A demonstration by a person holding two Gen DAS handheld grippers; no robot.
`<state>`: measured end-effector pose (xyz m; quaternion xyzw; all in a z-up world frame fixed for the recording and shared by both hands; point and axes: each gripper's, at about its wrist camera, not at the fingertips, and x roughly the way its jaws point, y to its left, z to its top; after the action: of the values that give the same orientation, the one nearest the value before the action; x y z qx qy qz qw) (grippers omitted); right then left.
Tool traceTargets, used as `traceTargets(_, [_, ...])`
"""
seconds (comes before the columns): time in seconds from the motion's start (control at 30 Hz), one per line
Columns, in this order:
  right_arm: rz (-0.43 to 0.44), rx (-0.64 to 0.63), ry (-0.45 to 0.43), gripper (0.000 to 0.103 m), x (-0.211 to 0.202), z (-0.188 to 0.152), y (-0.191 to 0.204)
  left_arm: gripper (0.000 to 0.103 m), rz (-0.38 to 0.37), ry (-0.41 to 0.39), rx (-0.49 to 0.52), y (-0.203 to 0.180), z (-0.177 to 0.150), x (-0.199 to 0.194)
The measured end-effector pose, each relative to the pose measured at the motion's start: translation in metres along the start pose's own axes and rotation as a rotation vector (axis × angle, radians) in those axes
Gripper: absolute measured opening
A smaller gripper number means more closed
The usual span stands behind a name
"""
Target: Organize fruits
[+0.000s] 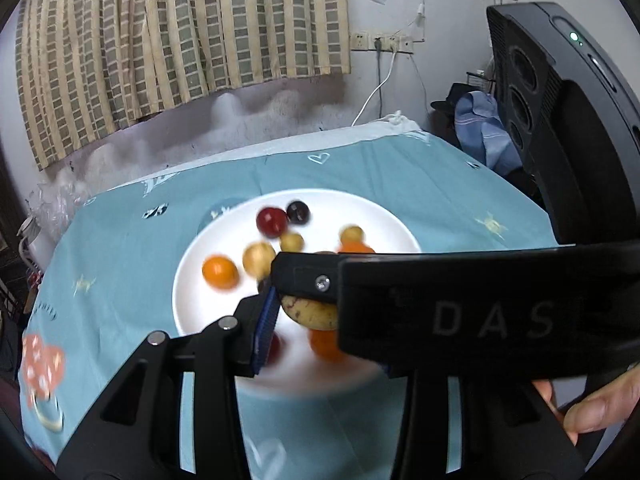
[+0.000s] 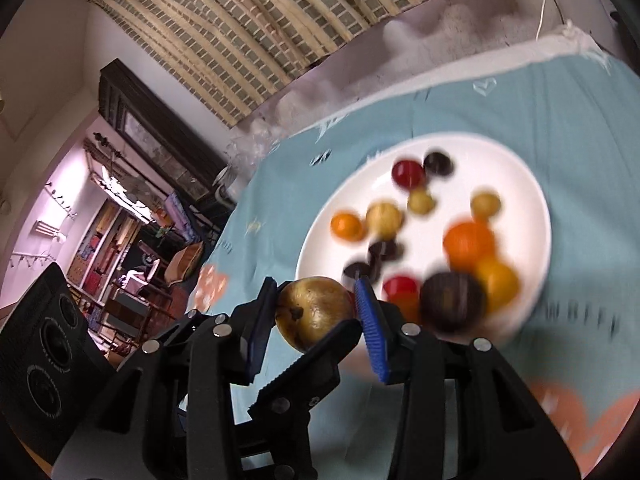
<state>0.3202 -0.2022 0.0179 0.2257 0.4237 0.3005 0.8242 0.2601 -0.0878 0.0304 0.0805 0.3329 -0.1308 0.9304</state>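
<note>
A white plate (image 1: 188, 280) on a blue tablecloth holds several small fruits: red, dark purple, yellow and orange ones. It shows in the right wrist view too (image 2: 532, 184). My right gripper (image 2: 316, 312) is shut on a brownish-yellow pear (image 2: 316, 308) and holds it above the plate's near left edge. In the left wrist view that pear (image 1: 310, 312) sits by my left gripper's left finger (image 1: 266, 320), with the right gripper's black body crossing in front. My left gripper's right finger is hidden, so its state is unclear.
A black tracking device (image 1: 560, 120) stands at the right in the left wrist view. A striped curtain (image 1: 160, 40) hangs on the wall behind the table. A cluttered room with shelves (image 2: 112, 240) lies to the left of the table.
</note>
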Motion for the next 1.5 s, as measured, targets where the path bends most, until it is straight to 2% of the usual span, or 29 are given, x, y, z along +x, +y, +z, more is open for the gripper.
traceTargets(0.17, [-0.077, 0.000, 0.055, 0.043, 0.049, 0.033, -0.026, 0.041, -0.016, 0.057, -0.014, 0.020, 0.013, 0.061])
traceTargets(0.37, [-0.106, 0.026, 0.093, 0.042, 0.072, 0.033, -0.052, 0.046, -0.043, 0.104, -0.046, 0.026, 0.000, 0.098])
traceTargets(0.4, [-0.104, 0.020, 0.079, 0.044, 0.070, 0.034, -0.052, 0.050, -0.035, 0.095, -0.047, 0.026, -0.001, 0.099])
traceTargets(0.43, [-0.116, 0.019, 0.077, 0.046, 0.069, 0.035, -0.052, 0.063, -0.040, 0.091, -0.056, 0.026, -0.002, 0.099])
traceTargets(0.47, [-0.110, 0.025, 0.079, 0.050, 0.066, 0.034, -0.052, 0.068, -0.039, 0.087, -0.066, 0.028, -0.002, 0.099])
traceTargets(0.5, [-0.097, 0.036, 0.077, 0.057, 0.065, 0.036, -0.052, 0.068, -0.036, 0.083, -0.072, 0.029, -0.002, 0.099])
traceTargets(0.53, [-0.097, 0.052, 0.062, 0.060, 0.062, 0.038, -0.052, 0.068, -0.031, 0.084, -0.075, 0.030, -0.002, 0.097])
traceTargets(0.7, [-0.128, 0.032, 0.028, 0.060, 0.045, 0.038, -0.041, 0.068, 0.018, 0.069, -0.054, 0.029, -0.002, 0.080])
traceTargets(0.87, [-0.169, -0.016, -0.026, 0.060, 0.010, 0.030, -0.017, 0.076, 0.049, 0.013, -0.043, 0.020, -0.001, 0.032])
traceTargets(1.03, [-0.215, -0.092, -0.110, 0.060, -0.040, 0.001, 0.012, 0.088, 0.121, -0.061, -0.021, -0.002, -0.014, -0.027])
traceTargets(1.17, [-0.268, -0.154, -0.201, 0.063, -0.078, -0.036, 0.028, 0.099, 0.136, -0.103, -0.036, -0.018, -0.038, -0.067])
traceTargets(1.27, [-0.350, -0.197, -0.270, 0.083, -0.097, -0.073, 0.032, 0.101, 0.162, -0.129, -0.090, -0.024, -0.067, -0.092])
traceTargets(1.3, [-0.381, -0.215, -0.304, 0.100, -0.101, -0.084, 0.032, 0.101, 0.168, -0.129, -0.106, -0.023, -0.075, -0.093])
traceTargets(1.4, [-0.499, -0.277, -0.437, 0.102, -0.108, -0.127, 0.025, 0.101, 0.169, -0.100, -0.146, -0.022, -0.101, -0.090])
traceTargets(1.43, [-0.528, -0.280, -0.457, 0.102, -0.108, -0.136, 0.020, 0.101, 0.171, -0.087, -0.149, -0.020, -0.108, -0.085])
traceTargets(1.5, [-0.584, -0.280, -0.419, 0.102, -0.096, -0.143, 0.014, 0.101, 0.200, -0.037, -0.156, -0.018, -0.112, -0.076])
